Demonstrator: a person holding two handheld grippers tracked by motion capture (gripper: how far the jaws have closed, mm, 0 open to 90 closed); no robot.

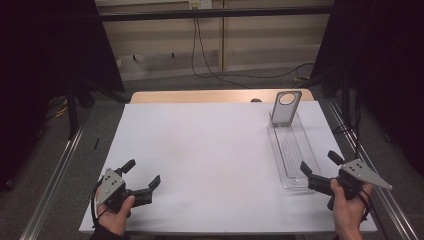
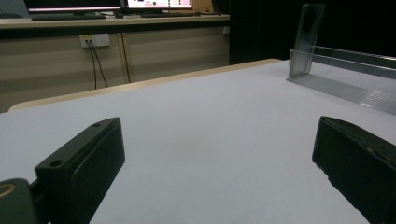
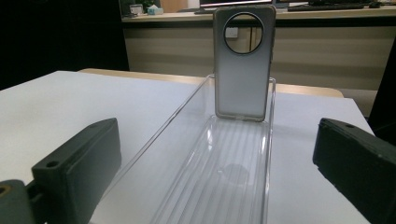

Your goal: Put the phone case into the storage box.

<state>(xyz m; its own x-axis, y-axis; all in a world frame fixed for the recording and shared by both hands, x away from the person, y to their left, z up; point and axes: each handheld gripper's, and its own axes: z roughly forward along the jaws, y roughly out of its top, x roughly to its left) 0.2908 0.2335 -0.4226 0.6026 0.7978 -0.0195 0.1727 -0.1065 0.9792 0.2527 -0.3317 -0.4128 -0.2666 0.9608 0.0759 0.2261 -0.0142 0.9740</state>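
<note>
I take the clear plastic tray [image 1: 292,150] as my landmark; it lies lengthwise on the right part of the white table [image 1: 210,150], running away from me.

Nearest to me, at the tray's near end and just to its right, my right hand [image 1: 347,207] holds the right gripper [image 1: 320,167]. Its jaws are spread wide with nothing between them, and one jaw tip sits just at the tray's near corner; from the high view I cannot tell whether it touches the plastic. In the right gripper view the two black jaws frame the tray's ribbed floor [image 3: 224,172], which stretches straight ahead.

Well to the left of the tray, near the table's front edge, my left hand [image 1: 117,210] holds the left gripper [image 1: 145,175]. It too is released, jaws apart and empty, low over bare table. In the left gripper view the tray [image 2: 345,84] appears far off to the right.

At the tray's far end a translucent phone case [image 1: 286,107] stands upright, leaning against the end wall, its round camera cutout at the top. In the right gripper view the phone case [image 3: 243,79] stands straight ahead, centred between the jaws.

Beyond the tray, the table's wooden rim [image 1: 200,96] shows, then grey floor with black cables [image 1: 210,70] running to a wall socket.
</note>
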